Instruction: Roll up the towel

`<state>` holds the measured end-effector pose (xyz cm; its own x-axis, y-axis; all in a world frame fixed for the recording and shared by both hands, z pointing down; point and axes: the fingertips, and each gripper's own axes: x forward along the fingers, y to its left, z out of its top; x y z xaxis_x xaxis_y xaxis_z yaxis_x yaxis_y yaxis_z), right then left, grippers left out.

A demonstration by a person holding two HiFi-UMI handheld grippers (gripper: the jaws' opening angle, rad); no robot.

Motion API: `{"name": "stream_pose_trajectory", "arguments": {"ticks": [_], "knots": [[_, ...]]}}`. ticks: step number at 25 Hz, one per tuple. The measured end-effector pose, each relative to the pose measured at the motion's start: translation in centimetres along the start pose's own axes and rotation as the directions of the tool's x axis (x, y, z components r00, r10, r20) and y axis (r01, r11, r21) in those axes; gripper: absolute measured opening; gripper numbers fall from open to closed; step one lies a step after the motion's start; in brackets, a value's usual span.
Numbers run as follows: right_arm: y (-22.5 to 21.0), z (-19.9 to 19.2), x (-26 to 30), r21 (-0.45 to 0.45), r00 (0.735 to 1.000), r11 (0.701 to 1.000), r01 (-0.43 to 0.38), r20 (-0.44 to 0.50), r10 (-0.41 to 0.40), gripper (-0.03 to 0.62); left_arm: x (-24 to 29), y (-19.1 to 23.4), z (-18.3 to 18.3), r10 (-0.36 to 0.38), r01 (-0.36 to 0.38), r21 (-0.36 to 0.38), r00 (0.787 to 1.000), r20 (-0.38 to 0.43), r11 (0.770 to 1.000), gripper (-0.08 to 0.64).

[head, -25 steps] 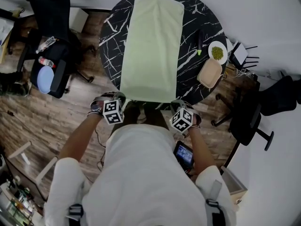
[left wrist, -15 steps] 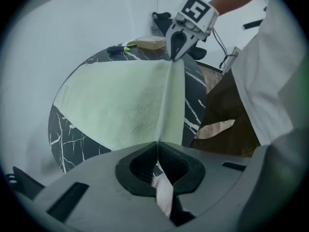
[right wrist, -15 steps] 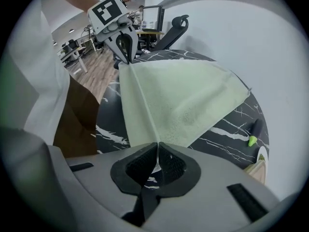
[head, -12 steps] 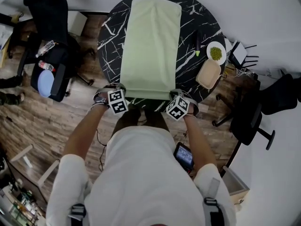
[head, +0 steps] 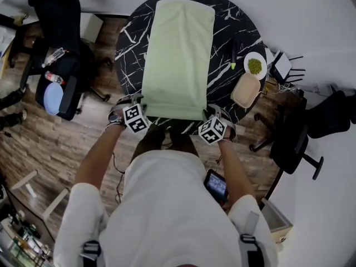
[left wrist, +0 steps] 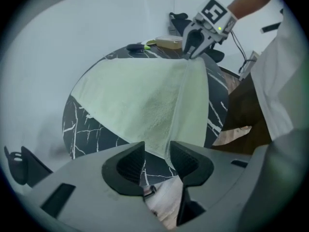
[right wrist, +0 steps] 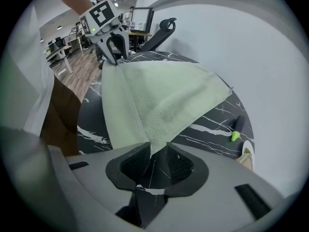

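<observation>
The left claw (left wrist: pixel 155 159) and right claw (right wrist: pixel 157 161) have just been opening, with the towel (head: pixel 178 54) corners loose between their jaws. Released, the fold may unfold off the surface (head: pixel 228 21).

**A:** State the change at the left gripper (left wrist: pixel 155 159).

**B:** Its jaws have just been opening. They now stand apart, and the near left corner of the towel (head: pixel 178 54) lies loose between them.

**A:** And the right gripper (right wrist: pixel 157 159)?

**B:** Same condition. Its jaws have just been opening, and the tip of the near right corner sits between the separated pads.

**A:** Any change of position?

**B:** Both grippers are now closer to the near rim of the table (head: pixel 229 21) than a second ago.

**A:** Change to the towel itself?

**B:** A crosswise fold line now shows just short of its near edge.
</observation>
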<state>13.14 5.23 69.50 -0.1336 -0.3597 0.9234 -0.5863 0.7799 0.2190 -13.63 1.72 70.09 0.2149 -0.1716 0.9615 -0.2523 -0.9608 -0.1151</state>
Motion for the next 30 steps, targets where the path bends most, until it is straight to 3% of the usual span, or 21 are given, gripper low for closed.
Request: {"name": "stream_pose_trajectory", "arguments": {"ticks": [3,5,8,12,18,21,24,27,30], "knots": [[0.3,0.6,-1.8,-0.06,0.998,0.998,0.018,0.06,-0.014,0.052,-1.2,0.5,-0.1,0.024,-0.023,-0.045,0.999,0.042,0.999,0.166],[1.6,0.9,-3.0,-0.14,0.996,0.99,0.002,0.093,0.011,0.051,-2.1,-0.3,-0.5,0.027,-0.026,-0.023,0.997,0.066,0.999,0.166],[4.1,0.1,-4.1,-0.236,0.993,0.971,-0.037,0.097,0.061,0.051,-3.4,-1.6,-1.2,0.039,-0.04,0.01,0.994,0.099,0.999,0.166],[6.8,-0.8,-3.7,-0.306,0.991,0.949,-0.08,0.082,0.11,0.051,-3.7,-1.9,-2.0,0.063,-0.059,-0.039,0.992,0.113,0.997,0.156],[6.2,1.6,-2.8,-0.314,0.99,0.949,-0.034,0.121,0.076,0.049,-2.1,-0.3,-0.8,0.073,-0.076,0.041,0.994,0.086,0.996,0.123],[5.8,1.1,-1.4,-0.314,0.993,0.947,-0.07,0.067,0.096,0.051,-1.5,0.4,-0.4,0.071,-0.077,0.077,0.995,0.072,0.994,0.12],[6.1,-0.7,-0.6,-0.288,0.991,0.949,-0.127,-0.003,0.132,0.051,-2.0,1.1,-0.2,0.085,-0.09,0.06,0.993,0.08,0.994,0.121],[5.9,-1.5,-0.5,-0.242,0.992,0.962,-0.127,-0.008,0.129,0.049,-4.0,0.5,0.0,0.07,-0.076,0.04,0.988,0.135,0.996,0.14],[5.7,-1.6,-0.5,-0.214,0.994,0.97,-0.112,-0.006,0.113,0.049,-5.5,-3.5,0.0,-0.001,-0.027,0.158,0.985,0.173,0.987,0.156]]}}
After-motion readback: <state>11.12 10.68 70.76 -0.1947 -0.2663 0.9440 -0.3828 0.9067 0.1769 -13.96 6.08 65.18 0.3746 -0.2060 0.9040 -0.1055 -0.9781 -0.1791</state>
